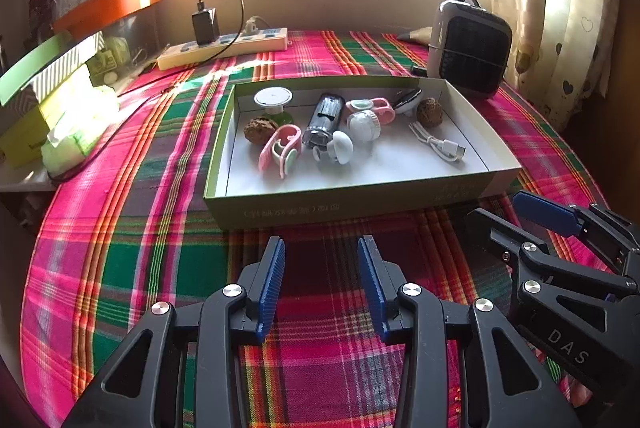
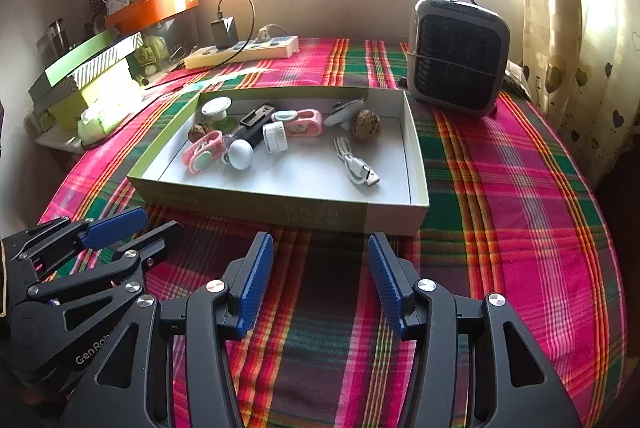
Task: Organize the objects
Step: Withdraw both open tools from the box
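On the pink-and-green plaid tablecloth (image 1: 132, 228), my left gripper (image 1: 321, 284) and right gripper (image 2: 320, 280) both gape empty. Just beyond them, the shallow green cardboard tray (image 1: 344, 206) holds two walnuts, two pink clips, one white cable (image 2: 356, 164).

A plaid cloth (image 1: 120, 268) is spread over the worktop beneath the fingers. Far ahead of them, a power strip (image 1: 224, 48) with a black charger (image 1: 205, 25) plugged in is seen to the left, a grey heater (image 2: 458, 56) to the right, and stacked boxes (image 2: 92, 68) at far left.
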The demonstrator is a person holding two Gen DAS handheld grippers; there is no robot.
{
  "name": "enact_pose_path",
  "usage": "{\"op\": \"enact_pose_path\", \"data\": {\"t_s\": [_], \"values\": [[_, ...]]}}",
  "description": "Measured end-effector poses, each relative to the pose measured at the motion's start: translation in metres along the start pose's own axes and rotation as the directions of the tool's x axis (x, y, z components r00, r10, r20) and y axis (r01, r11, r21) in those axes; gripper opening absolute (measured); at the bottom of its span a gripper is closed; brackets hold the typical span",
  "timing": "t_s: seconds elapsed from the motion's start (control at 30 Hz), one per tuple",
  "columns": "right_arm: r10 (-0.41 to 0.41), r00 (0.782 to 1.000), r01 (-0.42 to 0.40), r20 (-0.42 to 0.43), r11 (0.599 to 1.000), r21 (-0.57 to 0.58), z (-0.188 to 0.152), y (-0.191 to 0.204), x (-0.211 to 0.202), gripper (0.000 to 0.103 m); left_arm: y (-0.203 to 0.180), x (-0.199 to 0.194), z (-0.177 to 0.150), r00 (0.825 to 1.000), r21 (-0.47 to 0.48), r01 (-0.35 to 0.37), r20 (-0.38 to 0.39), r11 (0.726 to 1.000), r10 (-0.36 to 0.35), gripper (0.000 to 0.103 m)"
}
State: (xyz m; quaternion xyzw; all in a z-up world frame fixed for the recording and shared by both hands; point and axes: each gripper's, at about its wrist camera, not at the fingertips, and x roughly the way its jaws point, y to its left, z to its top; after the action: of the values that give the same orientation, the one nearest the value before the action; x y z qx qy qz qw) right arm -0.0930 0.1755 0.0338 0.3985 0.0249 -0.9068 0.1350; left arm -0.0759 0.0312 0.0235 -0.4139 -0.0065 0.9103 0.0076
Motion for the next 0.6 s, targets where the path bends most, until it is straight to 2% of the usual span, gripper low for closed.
{"op": "enact_pose_path", "data": {"t_s": [0.13, 0.33, 0.6], "values": [[0.008, 0.999, -0.007, -0.042, 1.000, 0.011, -0.012, -0.002, 0.004, 0.051, 0.004, 0.004, -0.009, 0.999, -0.015, -0.010, -0.034, 1.000, 0.009, 0.036], [0.003, 0.998, -0.003, -0.062, 1.000, 0.010, -0.024, -0.004, 0.003, 0.051, 0.007, 0.004, -0.021, 0.998, -0.016, -0.016, -0.054, 1.000, 0.015, 0.036], [0.008, 0.998, -0.009, -0.066, 1.000, -0.006, -0.035, -0.002, -0.002, 0.051, 0.006, -0.002, -0.030, 0.999, 0.002, -0.029, -0.044, 1.000, 0.029, 0.036]]}}
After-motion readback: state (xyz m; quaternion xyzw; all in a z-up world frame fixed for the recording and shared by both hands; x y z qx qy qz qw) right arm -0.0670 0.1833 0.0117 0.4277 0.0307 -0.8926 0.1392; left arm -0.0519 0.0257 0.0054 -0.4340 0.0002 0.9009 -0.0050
